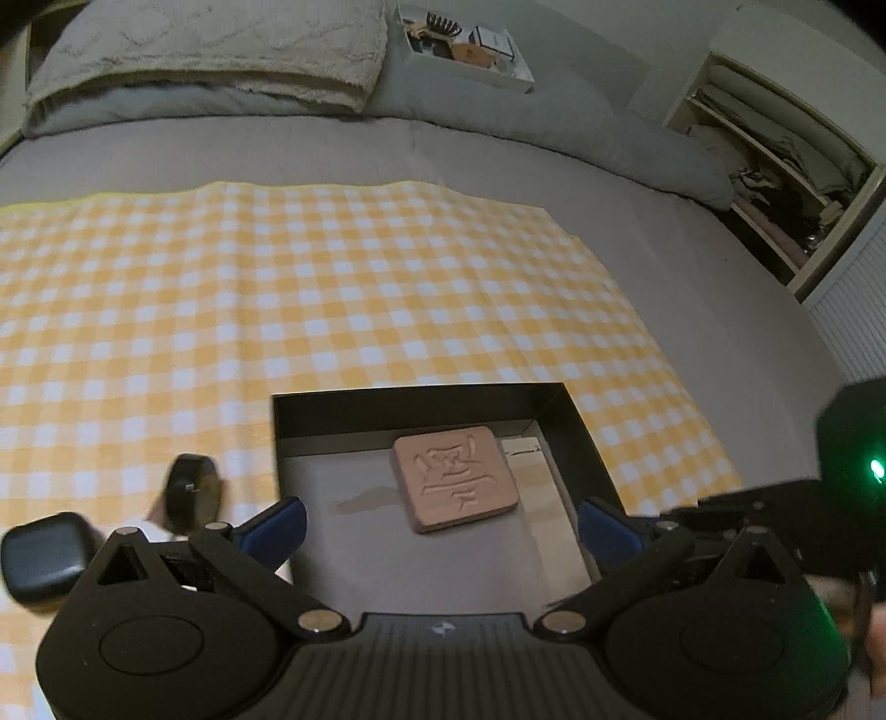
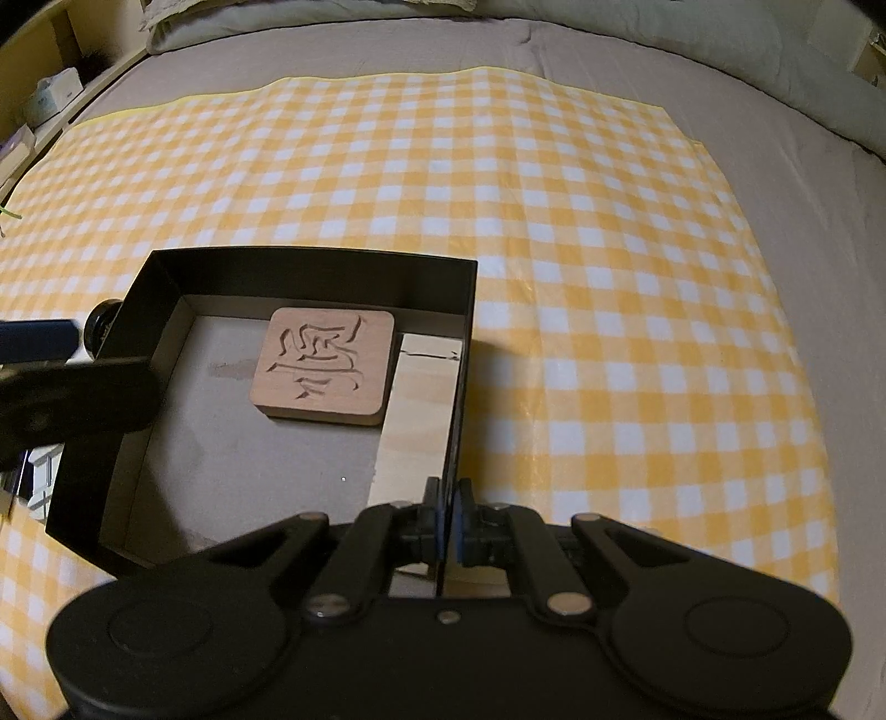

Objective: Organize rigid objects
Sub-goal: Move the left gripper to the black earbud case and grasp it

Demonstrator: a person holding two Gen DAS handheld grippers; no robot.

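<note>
A shallow black box [image 1: 421,396] [image 2: 310,260] lies on a yellow checked cloth [image 1: 332,288] [image 2: 609,277] on a bed. A carved square wooden block [image 1: 457,476] [image 2: 326,365] lies flat inside it. My left gripper [image 1: 440,526] is open and empty above the near part of the box, jaws wide apart. My right gripper [image 2: 447,518] is shut on the box's right wall. A small round black object [image 1: 188,493] [image 2: 102,324] and a black rounded case [image 1: 47,554] lie on the cloth left of the box.
A grey pillow [image 1: 210,50] and a white tray of small items [image 1: 470,50] sit at the head of the bed. An open shelf unit [image 1: 775,166] stands at the right. The left gripper's body [image 2: 72,387] reaches over the box's left wall.
</note>
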